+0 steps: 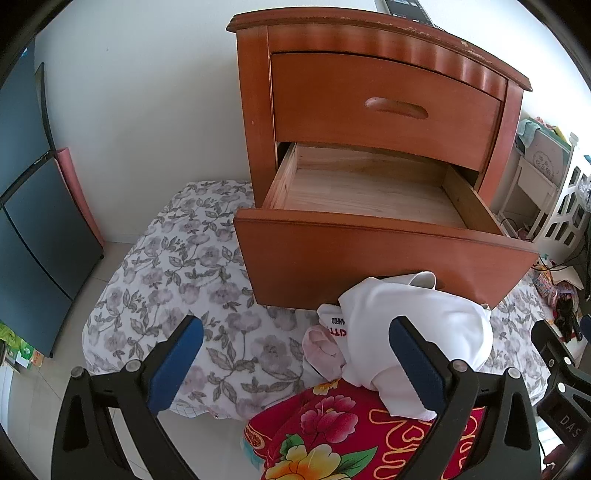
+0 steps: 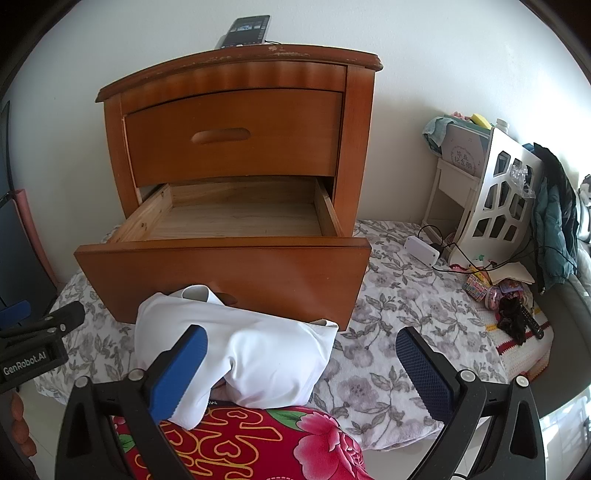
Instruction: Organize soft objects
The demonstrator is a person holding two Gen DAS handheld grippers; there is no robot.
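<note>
A crumpled white garment (image 1: pixel 417 332) (image 2: pixel 258 354) lies on the flowered bedsheet (image 1: pixel 177 273) (image 2: pixel 399 295), partly over a red flowered cloth (image 1: pixel 332 432) (image 2: pixel 258 443) and a pale pink item (image 1: pixel 321 350). Behind them a wooden nightstand (image 1: pixel 369 92) (image 2: pixel 229 122) has its lower drawer (image 1: pixel 369 192) (image 2: pixel 229 221) pulled out and bare inside. My left gripper (image 1: pixel 295 362) is open above the sheet, its right finger in front of the white garment. My right gripper (image 2: pixel 301 369) is open too, its left finger over the garment's edge.
A dark phone (image 2: pixel 247 31) rests on the nightstand top. A dark panel (image 1: pixel 33 206) stands at the left. To the right are a white cut-out rack (image 2: pixel 495 192), a small white table (image 2: pixel 454 184), cables, a white box (image 2: pixel 423 249) and small clutter (image 2: pixel 506 299).
</note>
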